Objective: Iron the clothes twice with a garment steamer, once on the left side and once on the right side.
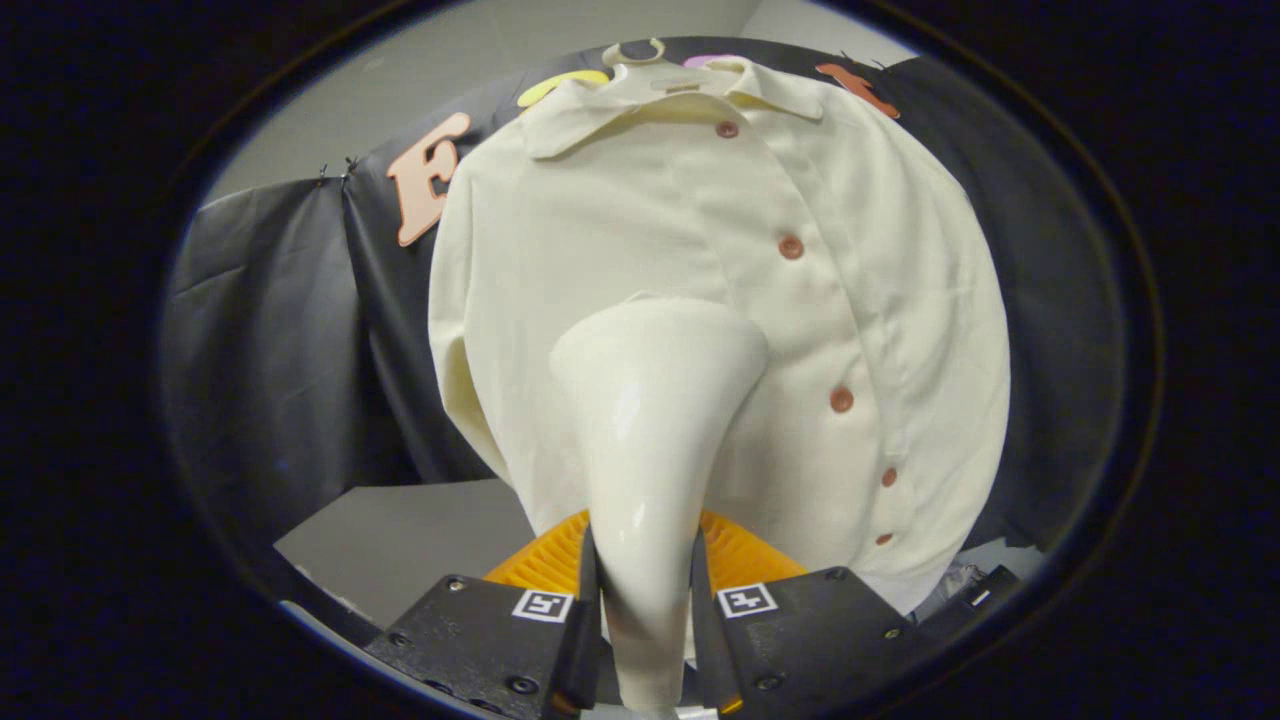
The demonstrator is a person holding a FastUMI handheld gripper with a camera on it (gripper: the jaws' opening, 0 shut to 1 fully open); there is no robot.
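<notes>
The two fingers (590, 590) of the gripper (645, 600) press from either side on the narrow neck of a cream garment steamer (650, 420), so the tool is clamped between them. The steamer rises from between the fingers and widens into a broad, rounded head ahead of them, its glossy back turned toward the camera. Beyond the head hangs a cream shirt (620, 230) with a collar and a row of reddish-brown buttons (790, 246) running down its front. The head sits in front of the shirt's chest, to the left of the button row; whether it touches the cloth cannot be told. The shirt hangs on a pale hanger (636, 50) whose hook shows above the collar. Behind the shirt is the black cloth wall (280, 330), and below it a grey surface (410, 540) lies to the left of the fingers.
</notes>
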